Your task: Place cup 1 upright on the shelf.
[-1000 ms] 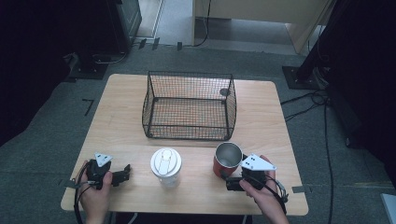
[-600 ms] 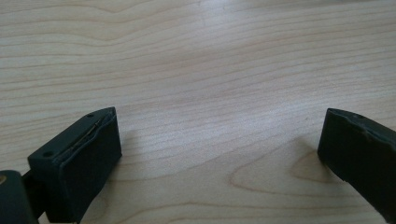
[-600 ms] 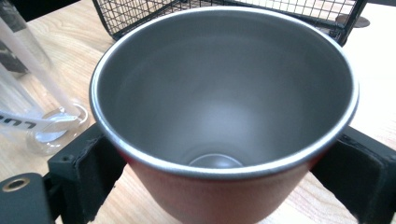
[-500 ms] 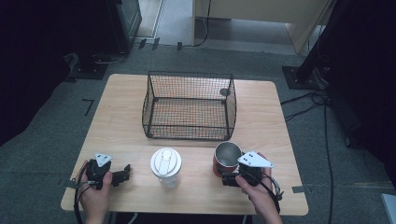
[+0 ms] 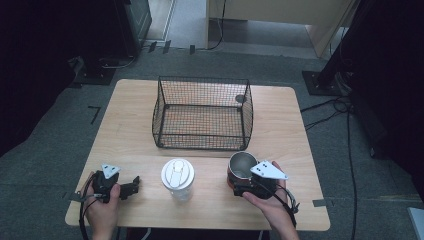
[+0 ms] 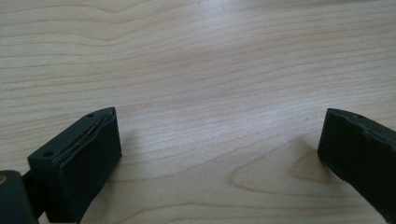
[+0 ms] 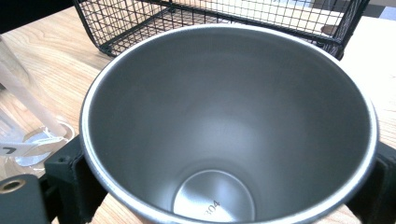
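Note:
A steel cup [image 5: 242,165] with a red outside stands at the table's front right. My right gripper [image 5: 243,181] reaches it from the near side. In the right gripper view the cup [image 7: 229,126] sits between the two black jaws, which press on its wall at left and right, so the right gripper [image 7: 224,186] is shut on it. My left gripper [image 5: 131,186] rests at the front left. Its jaws stand wide apart, with only bare wood between them, in the left gripper view [image 6: 219,154].
A clear plastic cup with a white lid [image 5: 177,176] stands between the two hands and shows at the left edge [image 7: 21,140] of the right gripper view. A black wire basket [image 5: 161,135] sits mid-table behind them, close behind the steel cup [image 7: 140,23].
My right hand and gripper have edged slightly left, closer around the steel cup. The left gripper has stayed put.

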### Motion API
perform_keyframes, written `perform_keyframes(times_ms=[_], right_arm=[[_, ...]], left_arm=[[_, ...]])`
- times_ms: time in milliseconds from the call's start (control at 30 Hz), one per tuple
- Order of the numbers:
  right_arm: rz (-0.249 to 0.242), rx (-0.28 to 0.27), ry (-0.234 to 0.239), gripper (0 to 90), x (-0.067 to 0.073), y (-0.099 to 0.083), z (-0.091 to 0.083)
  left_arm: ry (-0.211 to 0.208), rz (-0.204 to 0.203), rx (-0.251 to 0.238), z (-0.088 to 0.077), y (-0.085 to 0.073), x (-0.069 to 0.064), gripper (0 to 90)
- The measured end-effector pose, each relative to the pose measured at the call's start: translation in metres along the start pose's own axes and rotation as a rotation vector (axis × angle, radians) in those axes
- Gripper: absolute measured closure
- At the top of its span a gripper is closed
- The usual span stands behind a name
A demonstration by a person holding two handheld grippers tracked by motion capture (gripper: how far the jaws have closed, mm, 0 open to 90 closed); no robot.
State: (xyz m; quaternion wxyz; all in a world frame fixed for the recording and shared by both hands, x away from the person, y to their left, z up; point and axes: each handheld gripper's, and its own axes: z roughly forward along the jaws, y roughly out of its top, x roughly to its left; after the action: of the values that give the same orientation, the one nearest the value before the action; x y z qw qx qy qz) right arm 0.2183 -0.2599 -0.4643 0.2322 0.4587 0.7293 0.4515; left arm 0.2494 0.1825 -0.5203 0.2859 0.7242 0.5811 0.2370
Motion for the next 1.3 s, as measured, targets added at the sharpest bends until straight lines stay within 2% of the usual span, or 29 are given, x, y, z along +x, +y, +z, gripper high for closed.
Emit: perform_keyframes(times_ms=[467,900,1300], right_arm=[[-0.020,-0.004,-0.003,6.9,0.002,0.003,0.004],[-0.011,-0.016,-0.042,7.2,0.007,0.002,0.004],[-0.019,-0.075,-0.039,7.3,0.015,0.021,-0.001]], left_arm=[[-0.004,0.002,0.000,0.003,0.004,-0.002,0.2],[-0.002,0.001,0.000,0.004,0.004,-0.002,0.2],[-0.002,0.001,0.000,0.004,0.004,-0.002,0.2]])
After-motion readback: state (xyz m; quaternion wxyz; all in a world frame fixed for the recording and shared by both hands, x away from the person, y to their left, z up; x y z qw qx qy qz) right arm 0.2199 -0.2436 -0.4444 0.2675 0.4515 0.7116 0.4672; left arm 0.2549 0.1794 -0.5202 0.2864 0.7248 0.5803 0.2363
